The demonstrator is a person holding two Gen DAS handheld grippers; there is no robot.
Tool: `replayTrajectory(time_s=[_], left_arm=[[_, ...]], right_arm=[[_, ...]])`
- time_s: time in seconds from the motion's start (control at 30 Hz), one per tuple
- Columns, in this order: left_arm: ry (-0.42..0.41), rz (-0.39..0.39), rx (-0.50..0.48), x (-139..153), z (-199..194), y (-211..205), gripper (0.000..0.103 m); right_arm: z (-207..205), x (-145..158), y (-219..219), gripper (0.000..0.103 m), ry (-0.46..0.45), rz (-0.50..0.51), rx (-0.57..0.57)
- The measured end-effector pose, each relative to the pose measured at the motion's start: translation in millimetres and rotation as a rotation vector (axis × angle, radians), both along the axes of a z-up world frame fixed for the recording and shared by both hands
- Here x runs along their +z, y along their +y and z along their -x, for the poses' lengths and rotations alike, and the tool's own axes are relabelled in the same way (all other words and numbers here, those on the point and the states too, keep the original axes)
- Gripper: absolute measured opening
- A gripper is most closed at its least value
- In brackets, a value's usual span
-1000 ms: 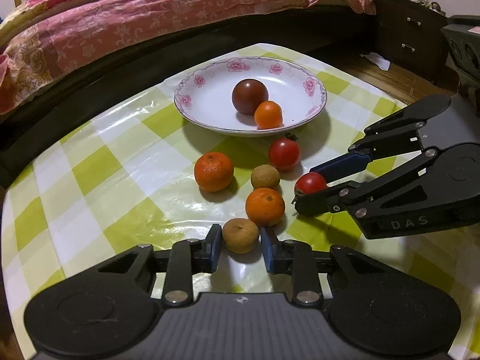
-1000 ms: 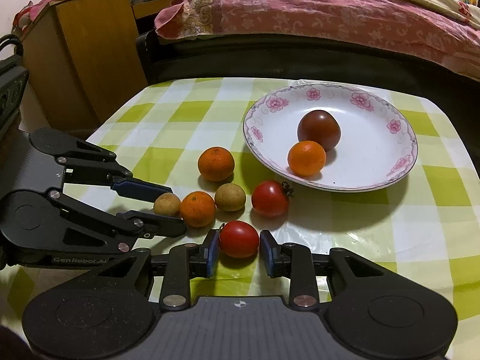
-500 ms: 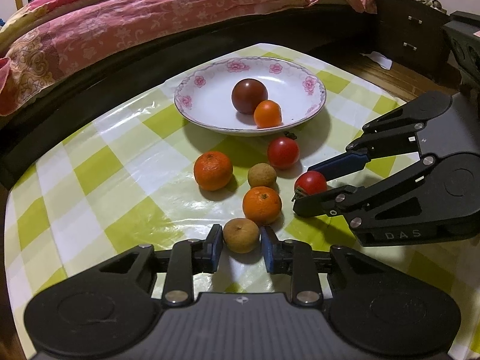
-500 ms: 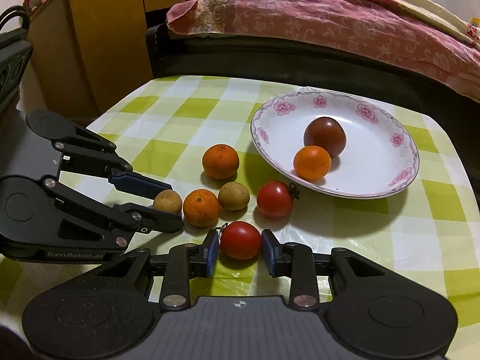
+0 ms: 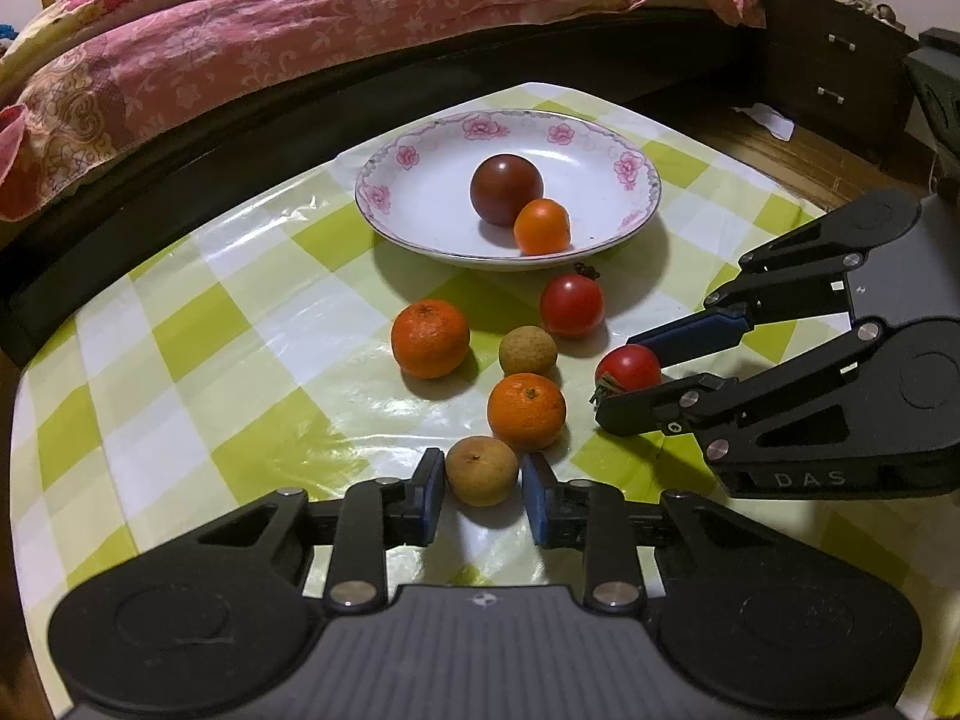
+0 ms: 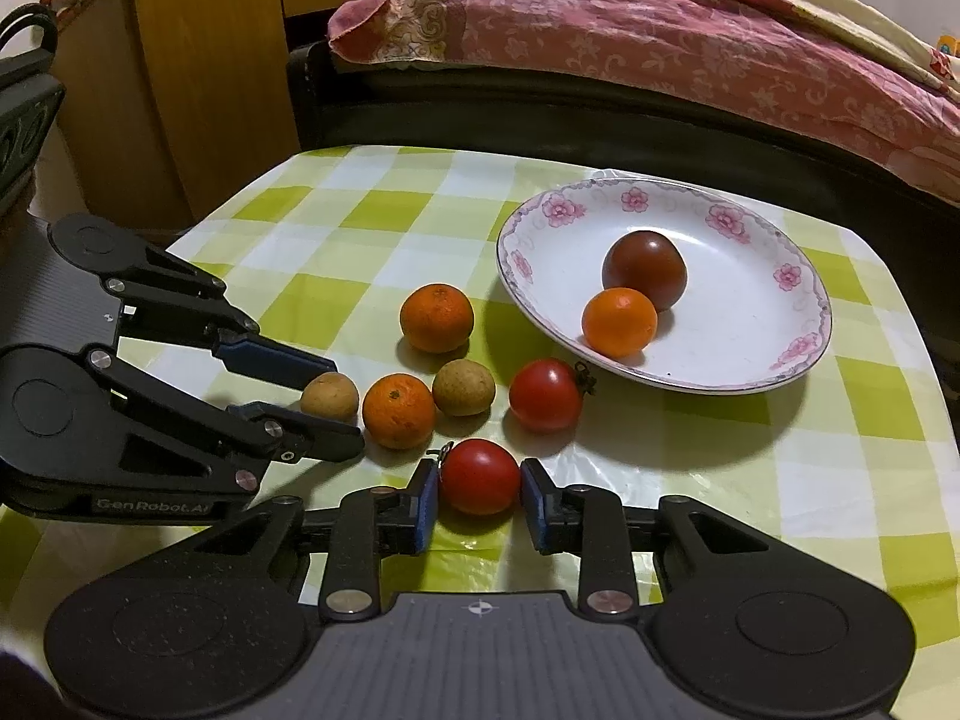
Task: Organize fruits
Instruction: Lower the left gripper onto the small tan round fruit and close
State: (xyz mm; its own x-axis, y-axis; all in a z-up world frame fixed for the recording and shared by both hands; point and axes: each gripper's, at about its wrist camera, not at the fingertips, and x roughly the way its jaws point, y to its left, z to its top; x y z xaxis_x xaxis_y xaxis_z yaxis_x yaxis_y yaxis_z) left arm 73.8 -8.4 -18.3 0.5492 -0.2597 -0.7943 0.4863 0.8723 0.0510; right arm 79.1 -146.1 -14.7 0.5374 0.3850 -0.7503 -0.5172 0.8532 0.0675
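The left gripper [image 5: 482, 480] is closed on a small tan-brown fruit [image 5: 481, 470], round with a dull, rough skin and a dark stem mark on top; both blue pads [image 5: 431, 495] press its sides, and it sits on the tablecloth [image 5: 180, 372] at the 6 o'clock end of the loose fruit group. Over the last half second these jaws have been closing, with that fruit between them. The right gripper [image 6: 479, 483] is clamped on a glossy red tomato [image 6: 479, 476] with a dry stem at its upper left; it rests on the cloth at 6 o'clock in the right wrist view. In the left wrist view an orange mandarin [image 5: 526, 410] with a pitted skin touches the tan-brown fruit at its 1 o'clock. A second tan fruit [image 5: 527, 350] lies just beyond it, a larger mandarin [image 5: 429, 338] lies at 10 o'clock of that pair, and a second red tomato [image 5: 571, 305] with a dark calyx lies at 1 o'clock, near the plate rim. The white plate [image 5: 420, 204], edged with pink flowers, stands at 12 o'clock and holds a dark maroon tomato [image 5: 506, 189] touching a small smooth orange fruit [image 5: 541, 226]. The cloth is checked green and white with a shiny surface. A bed with a pink floral cover [image 5: 252, 42] runs behind the table.
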Motion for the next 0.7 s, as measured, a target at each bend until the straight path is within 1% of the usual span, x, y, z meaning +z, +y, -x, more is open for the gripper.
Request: replayTrajectory(time_s=[0.4,0.7], left_arm=[[0.002,0.011,0.002,5,0,-4,0.034],[-0.006,0.028,0.006,10,1,-5,0.034]], right_arm=[[1,3,-2,0.025,0.021,-0.017,-0.007],[5,10,-3,0.025,0.014,-0.035,-0.01]])
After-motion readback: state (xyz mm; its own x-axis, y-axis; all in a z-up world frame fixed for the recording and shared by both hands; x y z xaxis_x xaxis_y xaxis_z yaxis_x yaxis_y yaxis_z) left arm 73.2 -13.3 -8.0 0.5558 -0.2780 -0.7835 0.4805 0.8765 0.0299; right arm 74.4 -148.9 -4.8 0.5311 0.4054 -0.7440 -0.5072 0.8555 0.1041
